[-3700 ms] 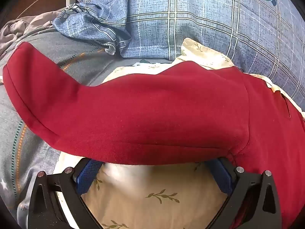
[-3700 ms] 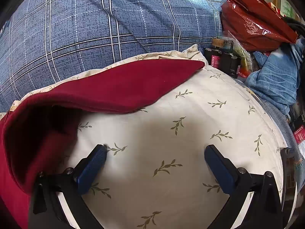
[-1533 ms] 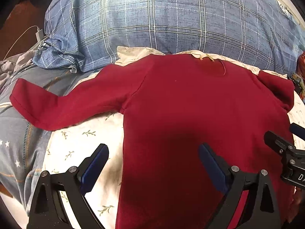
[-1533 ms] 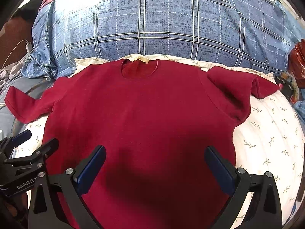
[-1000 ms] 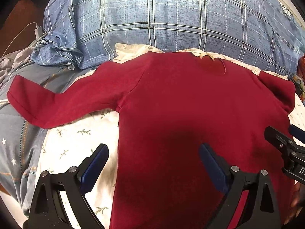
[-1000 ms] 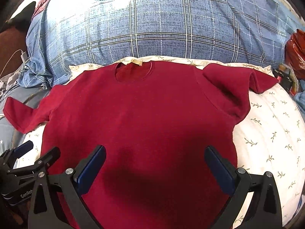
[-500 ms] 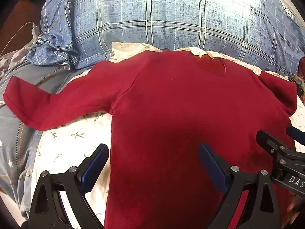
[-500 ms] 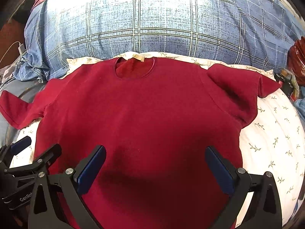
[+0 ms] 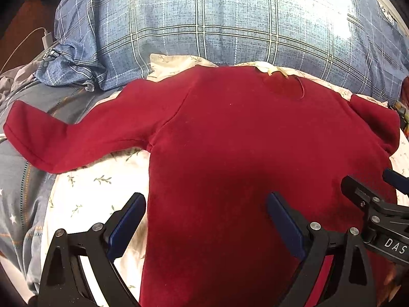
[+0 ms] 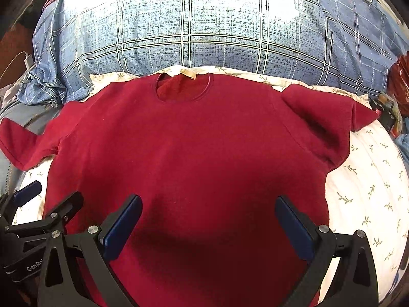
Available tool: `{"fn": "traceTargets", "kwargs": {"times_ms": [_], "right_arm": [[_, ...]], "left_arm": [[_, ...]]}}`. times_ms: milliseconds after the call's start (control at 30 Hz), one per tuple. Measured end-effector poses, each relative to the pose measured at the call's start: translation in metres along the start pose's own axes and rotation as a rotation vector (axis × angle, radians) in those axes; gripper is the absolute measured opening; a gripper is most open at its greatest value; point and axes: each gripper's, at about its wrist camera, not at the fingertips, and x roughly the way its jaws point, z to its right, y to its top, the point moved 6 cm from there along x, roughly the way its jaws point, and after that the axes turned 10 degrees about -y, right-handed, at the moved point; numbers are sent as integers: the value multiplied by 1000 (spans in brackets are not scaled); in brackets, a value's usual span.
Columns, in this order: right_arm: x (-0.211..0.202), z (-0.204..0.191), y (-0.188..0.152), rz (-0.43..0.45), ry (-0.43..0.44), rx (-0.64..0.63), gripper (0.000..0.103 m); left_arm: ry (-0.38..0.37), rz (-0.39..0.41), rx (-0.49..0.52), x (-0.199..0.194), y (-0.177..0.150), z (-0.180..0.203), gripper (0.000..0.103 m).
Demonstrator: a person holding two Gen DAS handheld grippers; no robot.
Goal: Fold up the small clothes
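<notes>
On a bed, against a large blue plaid pillow [image 10: 217, 33]: a cream cushion with a leaf-sprig print [image 10: 370, 186], and spread flat across it, front up and neckline [image 10: 184, 87] toward the plaid, a dark red long-sleeved sweater [image 10: 184, 158]. Body smooth and open, no fold yet made in it. Left sleeve [image 9: 76, 133] stretched straight out, running off the cushion onto grey bedding [image 9: 15, 192]. Right sleeve [image 10: 329, 117] doubled back on itself near the shoulder, cuff end pointing toward the cushion's far edge, more a crumple than a finished fold. Judged as the very start of the job: garment laid out and flattened, everything else left to do, namely both sleeves brought in over the body, then the body folded. Left gripper [image 9: 204, 220] poised low over the hem region near the sweater's left side seam, blue-padded fingers [image 9: 127, 220] spread wide, nothing between them. Right gripper [image 10: 208, 222] likewise low over the lower middle of the sweater, jaws gaping, gripping nothing. Whether either tong's tips touch the cloth: not clear from these views. At the fringes, a red bag [image 10: 401, 81] to the right and a white charger and cable [image 9: 46, 35] at the far left.
</notes>
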Motion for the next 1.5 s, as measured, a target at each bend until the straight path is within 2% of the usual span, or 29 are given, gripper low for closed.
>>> {"fn": "traceTargets", "kwargs": {"times_ms": [867,1267,1500], "right_arm": [[1,-6,2,-14,-10,-18,103],[2,-12,4,-16,-1,-19,103],[0,-15,4,-14,7,-17,103]], "left_arm": [[-29,-17,-52,1,0,-15,95],[-66,-81,-57,-2,2,-20,95],[-128,-134,-77,-8,3,-25,95]]}}
